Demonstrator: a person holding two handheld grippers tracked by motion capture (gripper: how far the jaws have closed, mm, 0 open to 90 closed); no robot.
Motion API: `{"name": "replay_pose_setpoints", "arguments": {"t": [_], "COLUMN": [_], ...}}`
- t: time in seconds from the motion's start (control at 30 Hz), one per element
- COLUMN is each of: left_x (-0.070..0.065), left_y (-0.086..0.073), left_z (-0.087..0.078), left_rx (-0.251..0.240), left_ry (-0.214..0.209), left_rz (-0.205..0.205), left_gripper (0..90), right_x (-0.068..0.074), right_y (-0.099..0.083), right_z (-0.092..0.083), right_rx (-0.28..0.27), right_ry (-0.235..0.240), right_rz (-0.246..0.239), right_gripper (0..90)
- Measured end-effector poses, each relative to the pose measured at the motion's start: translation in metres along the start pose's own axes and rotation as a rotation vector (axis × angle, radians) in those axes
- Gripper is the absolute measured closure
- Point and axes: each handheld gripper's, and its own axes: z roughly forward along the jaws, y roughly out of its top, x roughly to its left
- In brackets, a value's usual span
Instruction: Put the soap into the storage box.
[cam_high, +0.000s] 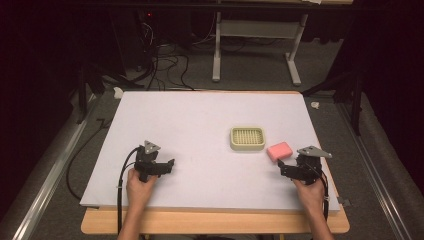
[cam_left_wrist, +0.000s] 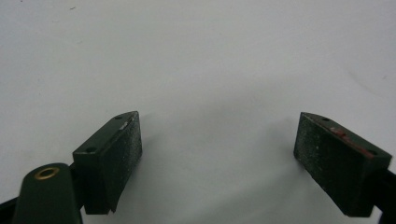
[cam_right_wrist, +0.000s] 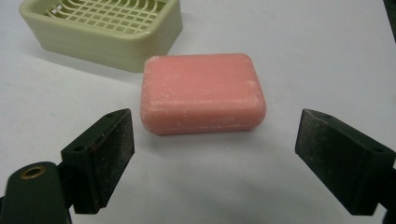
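Beside the empty soap dish (cam_high: 247, 138), pink soap (cam_high: 279, 151).

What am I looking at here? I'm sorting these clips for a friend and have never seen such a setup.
No robot is involved: a person sits at a table and holds a hand-worked two-jaw tool in each hand, the left gripper and the right gripper. The high view looks down from above the person's side onto the white table top. The other two pictures come from small cameras riding on the grippers, each looking along its own pair of black jaws.

On the table lie a pink rectangular bar of soap and, just beyond it, a pale yellow-green plastic soap dish with a grid floor, with nothing in it.

Nothing is held. Both grippers stand open: the left gripper over bare table, the right gripper pointed at the soap, jaws apart on either side, just short of it.
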Motion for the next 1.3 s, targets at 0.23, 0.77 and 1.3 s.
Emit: {"name": "replay_pose_setpoints", "arguments": {"t": [0.23,0.77,1.3], "left_x": [0.000,0.000,0.000], "left_y": [0.000,0.000,0.000], "left_z": [0.000,0.000,0.000], "left_rx": [0.000,0.000,-0.001], "left_ry": [0.000,-0.001,0.000], "left_rz": [0.000,-0.001,0.000], "left_gripper": [15.8,15.8,15.8], "right_x": [0.004,0.007,0.008], "right_y": [0.011,0.030,0.028], "right_z": [0.004,0.020,0.047], "right_rx": [-0.008,0.024,0.087], "right_ry": [-0.001,0.000,-0.014], "right_rz": [-0.016,-0.023,-0.053], "right_gripper": [12.1,12.0,11.7]}}
